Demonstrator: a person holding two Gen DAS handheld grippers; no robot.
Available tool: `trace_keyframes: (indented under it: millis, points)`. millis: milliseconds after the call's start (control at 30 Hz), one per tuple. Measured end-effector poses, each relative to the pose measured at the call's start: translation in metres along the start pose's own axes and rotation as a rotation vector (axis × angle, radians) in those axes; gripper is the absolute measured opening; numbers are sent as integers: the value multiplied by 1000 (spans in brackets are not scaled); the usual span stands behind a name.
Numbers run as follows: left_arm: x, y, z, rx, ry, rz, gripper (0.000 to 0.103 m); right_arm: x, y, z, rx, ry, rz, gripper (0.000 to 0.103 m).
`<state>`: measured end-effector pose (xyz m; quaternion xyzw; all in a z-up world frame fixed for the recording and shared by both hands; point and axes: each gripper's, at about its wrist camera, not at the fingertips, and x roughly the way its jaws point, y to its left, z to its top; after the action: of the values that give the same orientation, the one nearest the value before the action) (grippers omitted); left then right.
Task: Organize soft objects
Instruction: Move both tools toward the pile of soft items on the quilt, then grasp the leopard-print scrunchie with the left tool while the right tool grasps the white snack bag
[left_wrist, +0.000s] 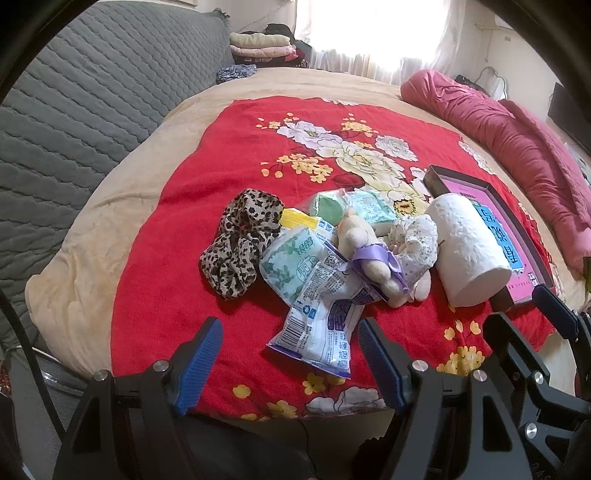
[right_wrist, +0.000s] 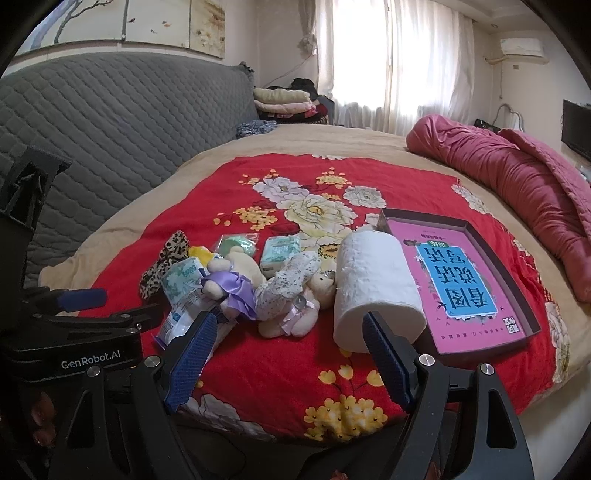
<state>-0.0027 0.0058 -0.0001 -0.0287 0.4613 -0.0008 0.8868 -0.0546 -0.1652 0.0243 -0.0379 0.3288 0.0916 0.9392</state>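
A pile of soft things lies on a red flowered blanket: a leopard-print cloth, tissue packs, a blue-white plastic packet, two small plush bears and a white paper roll. A shallow brown box with a pink book in it sits on the right. My left gripper is open, just short of the packet. My right gripper is open, near the plush bears and the roll. Both are empty.
A grey quilted headboard stands on the left. A rolled pink quilt lies along the right side of the bed. Folded clothes are stacked at the far end by the curtained window. The bed's front edge is just below the grippers.
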Motion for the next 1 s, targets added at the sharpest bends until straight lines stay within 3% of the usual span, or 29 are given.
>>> trace_keyframes:
  millis: [333, 667, 867, 1000]
  points:
    - [-1, 5, -2, -3, 1, -1, 75, 1, 0, -1, 0, 2, 10, 82]
    - [4, 35, -2, -43, 15, 3, 75, 3, 0, -2, 15, 8, 36, 82]
    - [20, 47, -3, -75, 82, -60, 75, 11, 1, -3, 15, 25, 49, 82]
    - [29, 56, -2, -92, 95, -54, 75, 16, 5, -4, 0, 35, 67, 82]
